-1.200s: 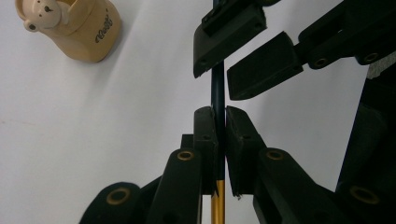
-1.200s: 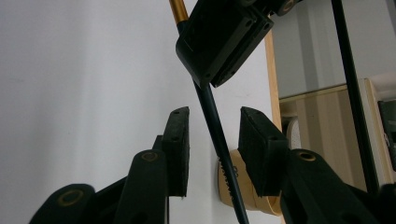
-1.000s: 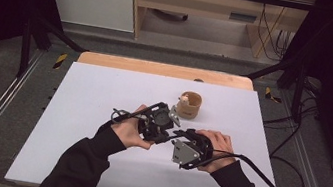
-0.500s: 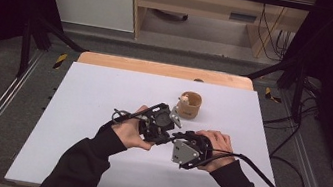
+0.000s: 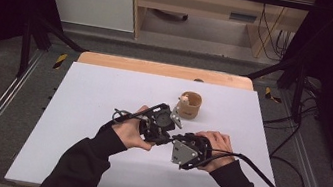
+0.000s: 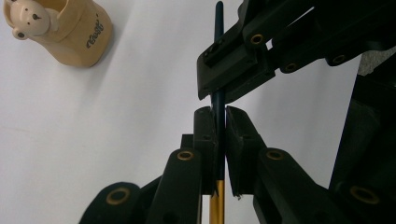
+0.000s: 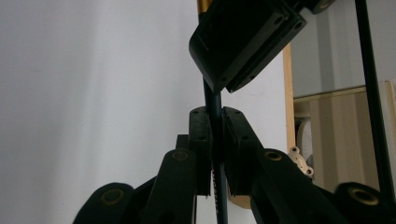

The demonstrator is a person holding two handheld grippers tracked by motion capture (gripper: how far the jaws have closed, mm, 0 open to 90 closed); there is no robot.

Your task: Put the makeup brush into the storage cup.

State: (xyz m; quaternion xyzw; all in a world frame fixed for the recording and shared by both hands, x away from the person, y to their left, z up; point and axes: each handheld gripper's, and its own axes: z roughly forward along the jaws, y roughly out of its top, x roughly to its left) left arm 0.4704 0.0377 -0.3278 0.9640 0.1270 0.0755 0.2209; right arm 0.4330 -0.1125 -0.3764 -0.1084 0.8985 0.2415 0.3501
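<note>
A thin dark pen (image 6: 218, 23) with a gold section is clamped by both grippers above the white table (image 5: 90, 112). My left gripper (image 6: 219, 112) is shut on the pen's lower part, just above the gold. The right gripper (image 6: 224, 65) grips the same pen farther along. In the right gripper view, my right gripper (image 7: 212, 114) has just been closing and its pads now press on the pen (image 7: 210, 98), with the left gripper (image 7: 243, 42) beyond. From above, the left gripper (image 5: 167, 133) and right gripper (image 5: 175, 139) meet tip to tip at the table's middle.
A tan cup with a small bear figure (image 5: 190, 105) stands just behind the grippers, also seen top left (image 6: 74, 32). The table's wooden far edge (image 5: 163, 69) lies beyond it. A black cable (image 5: 254, 168) trails right from the right gripper.
None visible from above: both hands and grippers stay in the same place at the table's middle.
</note>
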